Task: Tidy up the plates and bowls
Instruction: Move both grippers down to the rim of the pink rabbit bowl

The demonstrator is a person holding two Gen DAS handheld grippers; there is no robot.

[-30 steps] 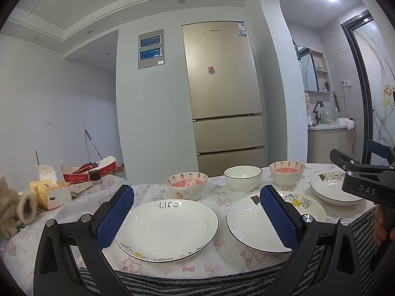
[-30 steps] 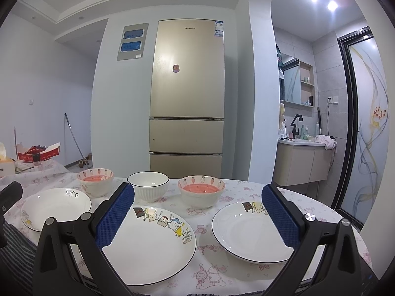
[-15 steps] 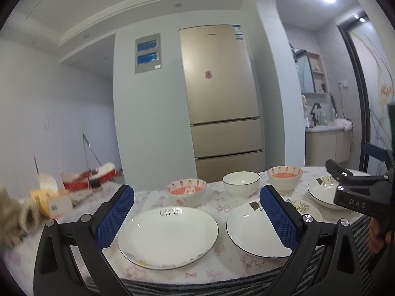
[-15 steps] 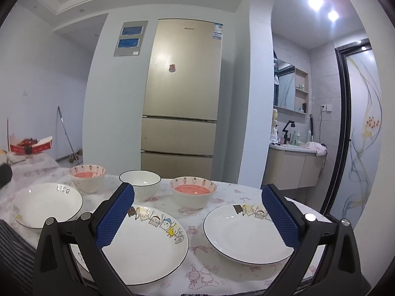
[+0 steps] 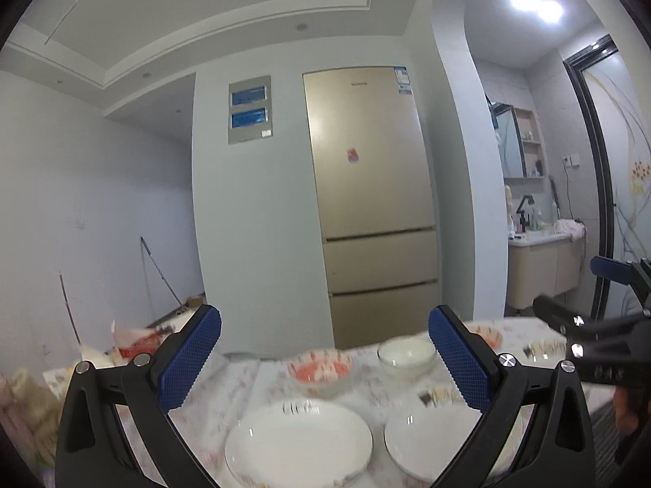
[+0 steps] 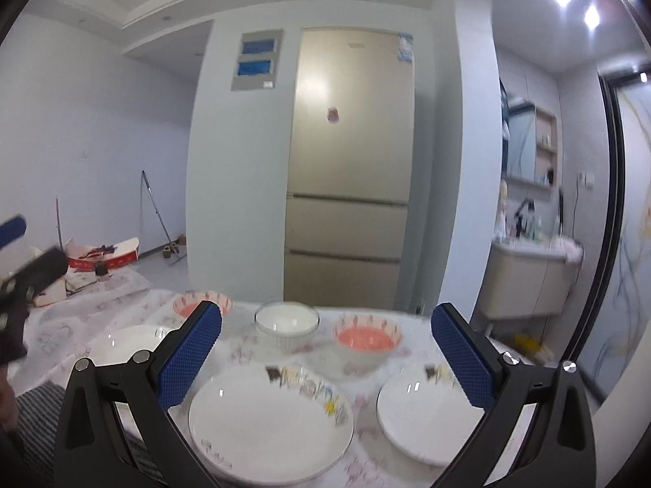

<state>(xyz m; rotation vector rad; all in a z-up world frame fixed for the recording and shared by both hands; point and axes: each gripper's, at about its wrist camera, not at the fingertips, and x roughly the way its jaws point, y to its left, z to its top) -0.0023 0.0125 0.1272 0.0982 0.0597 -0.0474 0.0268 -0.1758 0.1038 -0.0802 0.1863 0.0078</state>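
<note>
Gaping tongs (image 6: 325, 358) above plates (image 6: 270, 423)

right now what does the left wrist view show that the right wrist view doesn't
Only the left wrist view: the right gripper at its right edge, and clutter at the table's left end.

Only the right wrist view: the third plate at far right, and the left gripper at its left edge.

Both: the gold fridge, white bowl, two pink bowls, the "life" plate, and open, empty jaws.
</note>
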